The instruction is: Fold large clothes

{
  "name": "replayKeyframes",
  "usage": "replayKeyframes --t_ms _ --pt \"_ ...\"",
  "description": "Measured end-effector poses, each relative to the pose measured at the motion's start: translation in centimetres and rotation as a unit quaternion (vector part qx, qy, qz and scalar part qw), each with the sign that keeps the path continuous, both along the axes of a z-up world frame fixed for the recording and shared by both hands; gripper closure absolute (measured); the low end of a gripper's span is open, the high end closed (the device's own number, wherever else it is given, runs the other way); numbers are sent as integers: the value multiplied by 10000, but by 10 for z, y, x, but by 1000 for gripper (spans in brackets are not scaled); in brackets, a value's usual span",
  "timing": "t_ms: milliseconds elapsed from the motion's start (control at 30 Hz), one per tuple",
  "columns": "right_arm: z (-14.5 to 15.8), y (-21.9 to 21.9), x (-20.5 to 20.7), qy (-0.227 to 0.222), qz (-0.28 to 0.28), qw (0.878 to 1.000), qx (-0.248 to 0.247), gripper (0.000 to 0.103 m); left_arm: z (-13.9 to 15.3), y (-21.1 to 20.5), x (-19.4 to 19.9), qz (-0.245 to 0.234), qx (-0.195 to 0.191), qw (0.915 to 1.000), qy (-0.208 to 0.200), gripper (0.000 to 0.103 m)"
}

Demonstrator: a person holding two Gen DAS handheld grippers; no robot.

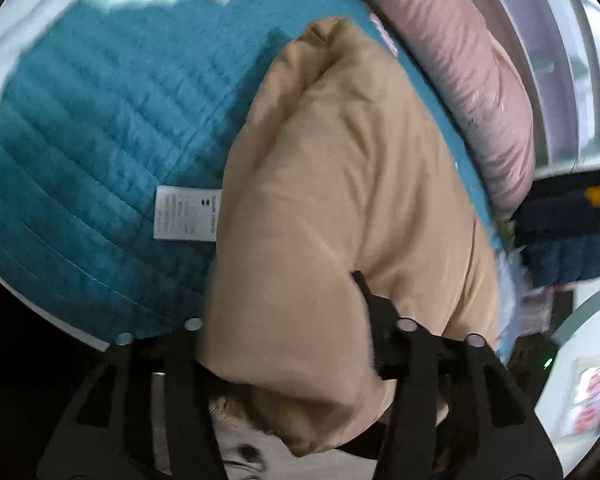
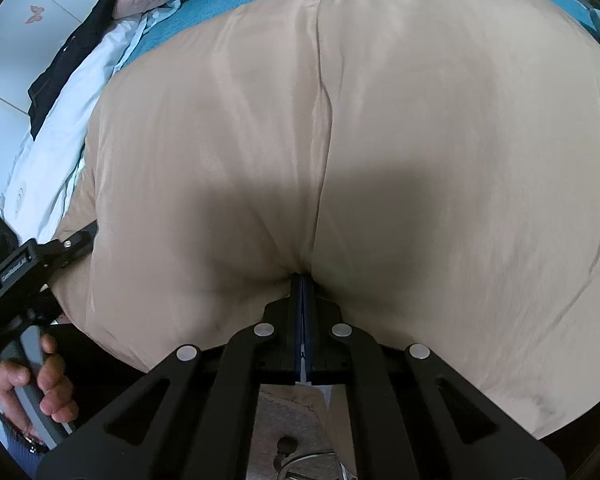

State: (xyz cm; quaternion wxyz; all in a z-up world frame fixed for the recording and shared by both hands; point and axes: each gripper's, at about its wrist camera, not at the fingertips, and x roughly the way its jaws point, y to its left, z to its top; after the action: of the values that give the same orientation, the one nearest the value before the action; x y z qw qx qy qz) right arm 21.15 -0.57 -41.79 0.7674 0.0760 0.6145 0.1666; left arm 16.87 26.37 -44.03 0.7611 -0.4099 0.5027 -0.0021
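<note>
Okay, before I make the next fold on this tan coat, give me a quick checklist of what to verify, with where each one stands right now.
1. Right gripper pinching the tan coat: ok, jaws closed on a fold.
2. Left gripper has fabric between its jaws: ok.
3. Left grip firm: cannot tell, one finger is hidden.
4. Coat lying on the teal quilt: ok.
5. White label tucked in: not ok, sticking out.
6. Pink bedding clear of coat: ok.

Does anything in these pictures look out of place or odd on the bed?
One small thing: a white care label sticks out sideways from under the tan padded garment onto the teal quilt, so its inner side is exposed there. No damage or spill shows.
</note>
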Motion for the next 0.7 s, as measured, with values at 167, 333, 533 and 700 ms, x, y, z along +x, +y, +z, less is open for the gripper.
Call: replayKeyframes --t_ms 167,333,533,700 --pt "0 1 -1 -56 -19 10000 -7 103 22 -11 4 -206 424 9984 -310 77" --pt "1 2 -2 -77 -85 9999 38 103 61 -30 4 -377 704 9928 -894 82" --pt "17 -4 -11 -118 -257 9993 237 97 73 -32 7 -355 750 9920 -950 82" --pt "6 12 -24 -14 146 9999 23 103 84 -25 -4 -467 665 9901 -1145 82"
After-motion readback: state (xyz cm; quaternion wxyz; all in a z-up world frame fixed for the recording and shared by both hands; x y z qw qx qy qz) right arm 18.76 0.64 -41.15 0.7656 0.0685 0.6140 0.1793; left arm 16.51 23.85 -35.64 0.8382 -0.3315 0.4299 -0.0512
